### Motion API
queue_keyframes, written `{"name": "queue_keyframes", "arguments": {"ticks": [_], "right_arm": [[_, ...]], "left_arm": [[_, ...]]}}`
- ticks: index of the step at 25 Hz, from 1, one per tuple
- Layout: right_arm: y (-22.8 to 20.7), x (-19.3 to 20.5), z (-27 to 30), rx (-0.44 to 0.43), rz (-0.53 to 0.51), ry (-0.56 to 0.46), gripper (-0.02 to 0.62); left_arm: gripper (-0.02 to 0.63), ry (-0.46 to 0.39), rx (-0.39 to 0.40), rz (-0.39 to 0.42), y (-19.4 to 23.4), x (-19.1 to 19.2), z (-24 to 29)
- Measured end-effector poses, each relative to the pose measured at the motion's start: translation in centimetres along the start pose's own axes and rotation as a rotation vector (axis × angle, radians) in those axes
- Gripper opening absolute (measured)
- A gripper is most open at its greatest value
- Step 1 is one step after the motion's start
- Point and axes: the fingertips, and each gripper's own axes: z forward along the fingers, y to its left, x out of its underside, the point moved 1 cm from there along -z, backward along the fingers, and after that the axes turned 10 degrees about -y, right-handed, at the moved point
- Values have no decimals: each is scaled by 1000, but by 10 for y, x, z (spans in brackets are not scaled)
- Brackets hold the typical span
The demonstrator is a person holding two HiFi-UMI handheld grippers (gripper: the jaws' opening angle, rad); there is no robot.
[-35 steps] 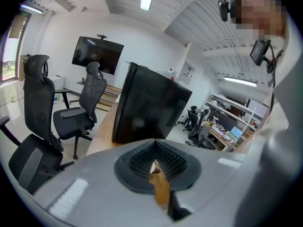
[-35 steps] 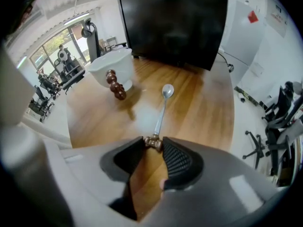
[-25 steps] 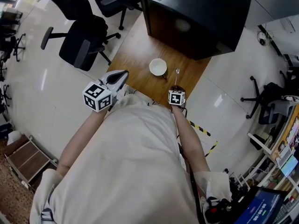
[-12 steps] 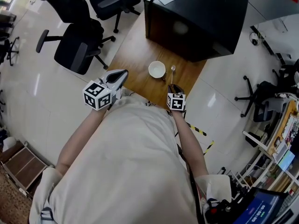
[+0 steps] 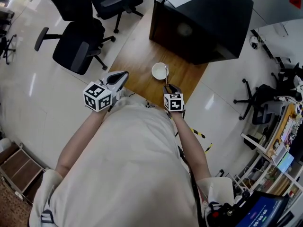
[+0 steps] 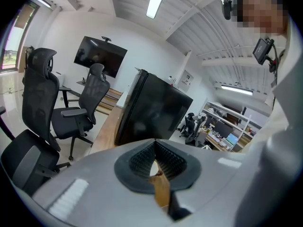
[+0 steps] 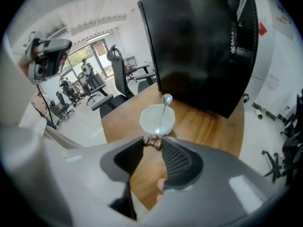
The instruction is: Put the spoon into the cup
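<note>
Silver spoon point(image 7: 163, 111) is hanging with its bowl over the white cup point(image 7: 149, 122), its brown handle end clenched in the right gripper point(image 7: 152, 142). The carrying step is nearly done. The next move is probably lowering the spoon into the cup and releasing it. The left gripper point(image 6: 155, 142) is idling left of the cup, closed on nothing. A second ago the spoon was right of the cup.

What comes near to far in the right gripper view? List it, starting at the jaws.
right gripper, shut on the spoon → cup → black cabinet

Left gripper point(image 6: 155, 144) jaws seemingly closed; right gripper point(image 7: 152, 142) jaws clamped.
</note>
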Motion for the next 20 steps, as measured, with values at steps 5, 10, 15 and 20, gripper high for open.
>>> {"name": "queue_keyframes", "arguments": {"ticks": [5,10,15,20], "right_arm": [[11,4,9,-32,-27,51,126],[18,7,15,-53,-40,83,126],[19,9,20,-66,-50,112,127],[18,10,23,-71,-49,137,126]], "left_arm": [[0,-14,-2,-8,4,3,-4],[0,-21,-7,-17,6,5,-9],[0,-26,-14,-25,7,7,-11],[0,-33,-32,-34,10,8,-16]]}}
